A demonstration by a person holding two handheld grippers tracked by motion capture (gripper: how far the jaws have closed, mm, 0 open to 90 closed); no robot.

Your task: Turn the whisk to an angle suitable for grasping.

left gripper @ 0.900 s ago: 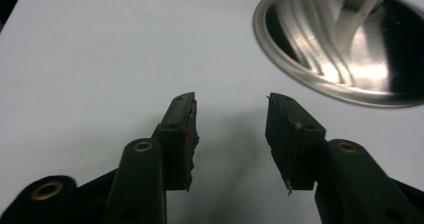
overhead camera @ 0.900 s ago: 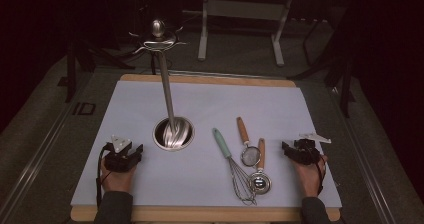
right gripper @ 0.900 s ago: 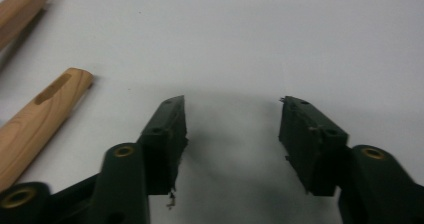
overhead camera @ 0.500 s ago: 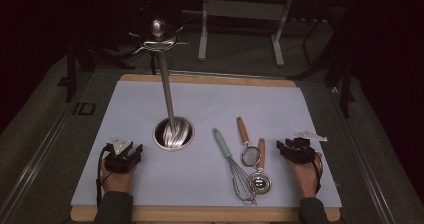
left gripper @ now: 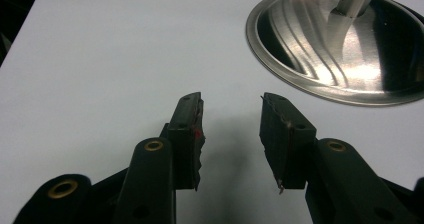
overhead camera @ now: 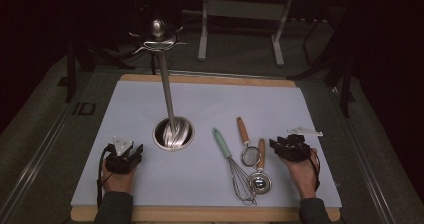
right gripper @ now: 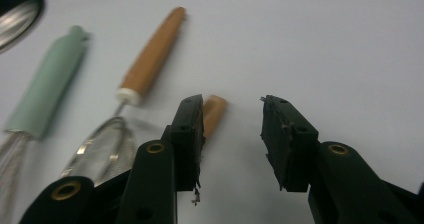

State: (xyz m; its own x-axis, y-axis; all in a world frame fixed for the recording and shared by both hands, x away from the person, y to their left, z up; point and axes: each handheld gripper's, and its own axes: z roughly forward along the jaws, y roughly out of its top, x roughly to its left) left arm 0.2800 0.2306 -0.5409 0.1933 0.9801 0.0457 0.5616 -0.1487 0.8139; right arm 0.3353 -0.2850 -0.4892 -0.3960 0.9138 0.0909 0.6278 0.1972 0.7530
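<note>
My right tongs (overhead camera: pixel 289 147) sit lower right of the high view, jaws apart w/ nothing between, aimed at the short wooden-handled scoop (overhead camera: pixel 260 170) just left of them, which I judge the next pick. Strainer (overhead camera: pixel 246 143) touches it and whisk (overhead camera: pixel 231 167) lies close, so crowded approach. Left tongs (overhead camera: pixel 123 156) rest lower left, also parted and empty, near the stand base (overhead camera: pixel 173 133) on the counter (overhead camera: pixel 300 104).

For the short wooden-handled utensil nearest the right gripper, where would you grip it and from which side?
Grip the short utensil's wooden handle near its free far end, coming from the right with the right gripper, whose open jaws are already beside it. The handle is straight and lies flat; its metal bowl rests against the whisk, and the strainer crowds the left side.
</note>
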